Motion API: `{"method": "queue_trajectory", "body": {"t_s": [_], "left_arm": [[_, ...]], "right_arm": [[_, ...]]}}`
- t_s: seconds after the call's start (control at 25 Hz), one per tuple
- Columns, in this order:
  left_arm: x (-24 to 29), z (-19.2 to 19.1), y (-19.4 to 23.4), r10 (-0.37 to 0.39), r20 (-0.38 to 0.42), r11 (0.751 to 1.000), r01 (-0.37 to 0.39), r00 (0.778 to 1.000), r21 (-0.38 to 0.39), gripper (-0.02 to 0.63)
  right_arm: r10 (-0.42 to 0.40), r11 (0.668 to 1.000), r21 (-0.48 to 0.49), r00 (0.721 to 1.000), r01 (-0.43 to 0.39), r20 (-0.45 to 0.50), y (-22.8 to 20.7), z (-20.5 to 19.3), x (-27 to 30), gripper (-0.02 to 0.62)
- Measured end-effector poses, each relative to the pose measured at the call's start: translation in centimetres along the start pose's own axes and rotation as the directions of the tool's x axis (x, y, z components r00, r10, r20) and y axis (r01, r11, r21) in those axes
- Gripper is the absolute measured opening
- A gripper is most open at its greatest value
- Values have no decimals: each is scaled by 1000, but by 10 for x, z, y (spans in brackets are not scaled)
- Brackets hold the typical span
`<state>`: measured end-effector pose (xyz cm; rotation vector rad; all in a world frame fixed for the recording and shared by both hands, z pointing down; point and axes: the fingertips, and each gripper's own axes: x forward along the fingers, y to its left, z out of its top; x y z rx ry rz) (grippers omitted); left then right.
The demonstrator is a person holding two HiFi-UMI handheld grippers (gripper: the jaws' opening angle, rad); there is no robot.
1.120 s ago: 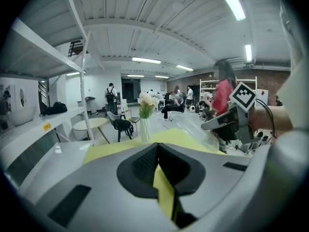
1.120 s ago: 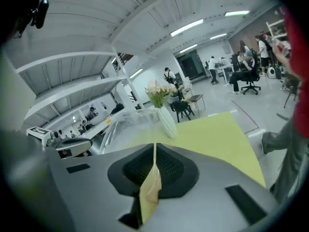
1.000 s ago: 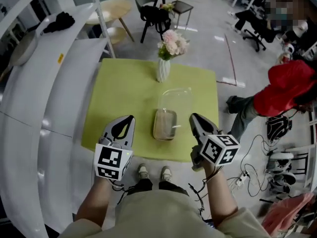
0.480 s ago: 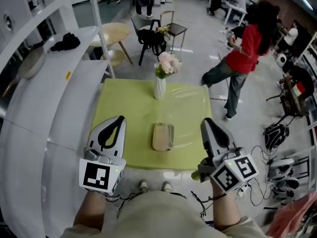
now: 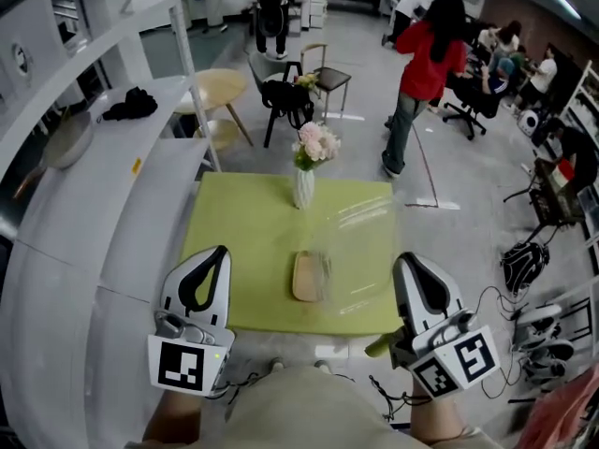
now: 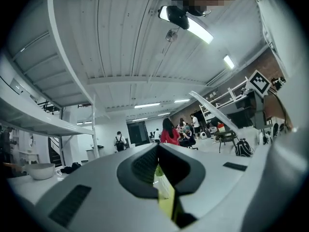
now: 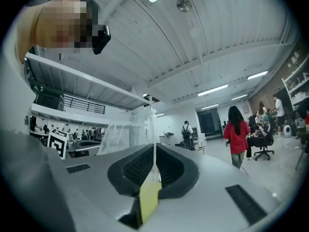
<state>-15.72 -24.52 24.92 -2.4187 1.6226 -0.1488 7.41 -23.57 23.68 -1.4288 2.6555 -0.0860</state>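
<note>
Right gripper (image 7: 154, 151), as I watched from the side, was clenched on a thin sheet of clear plastic film (image 7: 126, 129). The film rose from between its jaws as a fine bright edge and spread out to the gripper's left. Left gripper (image 6: 158, 151) had its jaws pressed together too, but I could see nothing caught in them, only a strip of yellow-green colour in the slit. Both were high above the near edge of a square yellow-green table (image 5: 243, 241), well apart from each other.

In the head view the film (image 5: 363, 215) hung ahead and to the left of the right gripper. It was over a flat beige oblong tray (image 5: 305, 277), which lay on the table between the two grippers and a little ahead of them. To hold such limp film well, I think, the grip should be firm and the movement slow, because its border is hard to follow.

Ahead of the tray stood a white vase with pink flowers (image 5: 305, 185), near the film and, I judged, easy to tip. A long white shelf (image 5: 84, 223) ran close on the left of the left gripper. To the right of the right gripper was open floor with cables and a dark bag (image 5: 522, 262). Far ahead walked a person in a red top (image 5: 429, 50), well apart from the table.
</note>
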Motion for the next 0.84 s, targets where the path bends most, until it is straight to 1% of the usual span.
{"method": "queue_trajectory", "body": {"t_s": [0.2, 0.36, 0.68, 0.84], "left_arm": [[-7, -9, -11, -15, -38, 1000, 14, 999, -13, 6], [-7, -11, -9, -13, -45, 1000, 12, 999, -6, 7], [-11, -11, -8, -6, -59, 1000, 5, 998, -5, 6], [-11, -12, -10, -7, -61, 1000, 6, 998, -12, 6]], "right_arm": [[16, 1000, 19, 999, -15, -42, 8, -17, -3, 23], [26, 999, 37, 998, -24, -53, 12, -24, 0, 23], [37, 999, 25, 998, -36, -44, 17, -16, 1, 23], [42, 998, 41, 998, -40, -44, 15, -17, 1, 23]]}}
